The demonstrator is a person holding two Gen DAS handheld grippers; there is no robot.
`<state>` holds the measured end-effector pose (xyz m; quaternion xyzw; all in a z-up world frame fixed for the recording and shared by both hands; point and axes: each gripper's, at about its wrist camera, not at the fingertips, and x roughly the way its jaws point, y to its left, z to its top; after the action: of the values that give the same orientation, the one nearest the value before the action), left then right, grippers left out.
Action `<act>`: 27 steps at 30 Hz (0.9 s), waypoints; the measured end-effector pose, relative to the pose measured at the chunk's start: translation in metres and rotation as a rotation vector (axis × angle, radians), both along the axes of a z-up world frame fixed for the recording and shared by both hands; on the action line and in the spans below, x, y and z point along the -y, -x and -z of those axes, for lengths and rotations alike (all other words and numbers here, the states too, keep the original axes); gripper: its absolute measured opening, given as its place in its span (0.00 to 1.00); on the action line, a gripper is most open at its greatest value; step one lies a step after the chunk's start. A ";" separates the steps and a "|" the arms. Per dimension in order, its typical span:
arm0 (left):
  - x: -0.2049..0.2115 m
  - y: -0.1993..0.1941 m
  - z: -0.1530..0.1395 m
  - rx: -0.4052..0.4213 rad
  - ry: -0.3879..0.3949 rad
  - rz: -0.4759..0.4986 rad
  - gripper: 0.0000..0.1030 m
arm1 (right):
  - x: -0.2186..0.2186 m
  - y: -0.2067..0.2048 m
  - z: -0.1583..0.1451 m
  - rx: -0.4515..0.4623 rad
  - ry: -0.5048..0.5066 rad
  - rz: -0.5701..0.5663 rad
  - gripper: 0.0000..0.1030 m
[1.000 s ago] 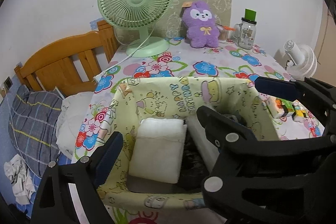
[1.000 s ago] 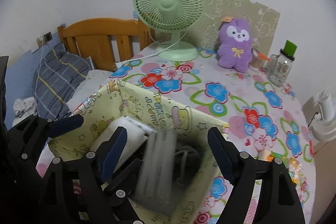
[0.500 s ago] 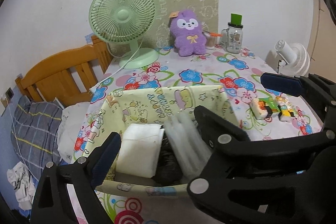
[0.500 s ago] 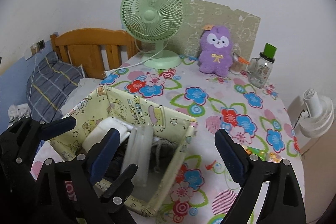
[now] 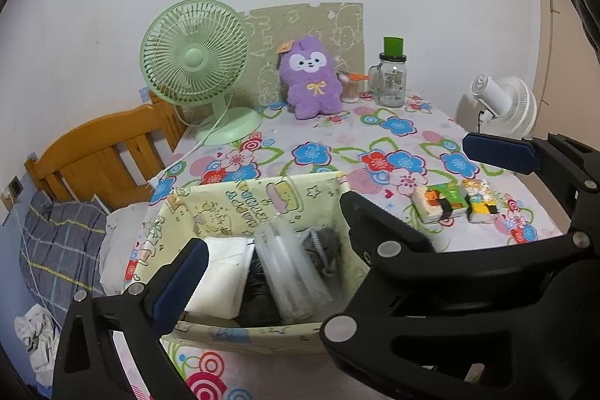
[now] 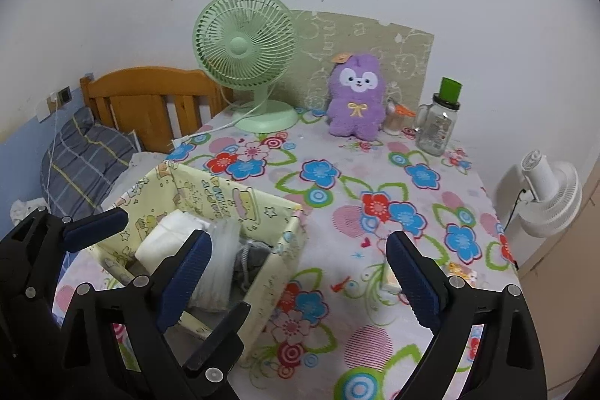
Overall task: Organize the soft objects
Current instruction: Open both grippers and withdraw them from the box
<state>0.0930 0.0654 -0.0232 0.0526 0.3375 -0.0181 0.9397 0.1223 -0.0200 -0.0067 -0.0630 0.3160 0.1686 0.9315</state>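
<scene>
A pale yellow fabric bin [image 5: 240,201] [image 6: 277,268] stands on the near left of the table. Inside lie a white folded pack [image 5: 221,276] [image 6: 168,238], a clear plastic pack [image 5: 288,272] [image 6: 217,261] and dark and grey soft items [image 5: 322,242]. A purple plush toy [image 5: 311,77] [image 6: 356,92] sits at the back. Two small tissue packs [image 5: 453,201] lie to the right of the bin. My left gripper [image 5: 330,208] is open over the bin. My right gripper [image 6: 300,272] is open and empty, above the bin's right edge.
A green desk fan [image 5: 195,62] [image 6: 247,44] and a glass jar with a green lid [image 5: 392,74] [image 6: 438,122] stand at the back. A white fan [image 6: 547,197] is past the right edge. A wooden bed frame [image 6: 150,100] and pillow lie left.
Both grippers have drawn back and up from the bin, so more of the table shows. The clear plastic pack was let go and now rests in the bin.
</scene>
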 end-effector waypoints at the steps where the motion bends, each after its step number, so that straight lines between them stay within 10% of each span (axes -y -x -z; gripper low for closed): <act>1: 0.003 0.001 -0.001 0.003 0.001 0.003 1.00 | 0.004 0.001 -0.001 0.005 0.000 0.005 0.94; 27: 0.075 0.014 -0.021 0.034 -0.007 0.061 1.00 | 0.078 0.020 -0.018 0.053 -0.016 0.087 0.98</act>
<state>0.0789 -0.0099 -0.0017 0.0663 0.3199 -0.0445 0.9441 0.1027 -0.0983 0.0114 -0.0460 0.2925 0.1290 0.9464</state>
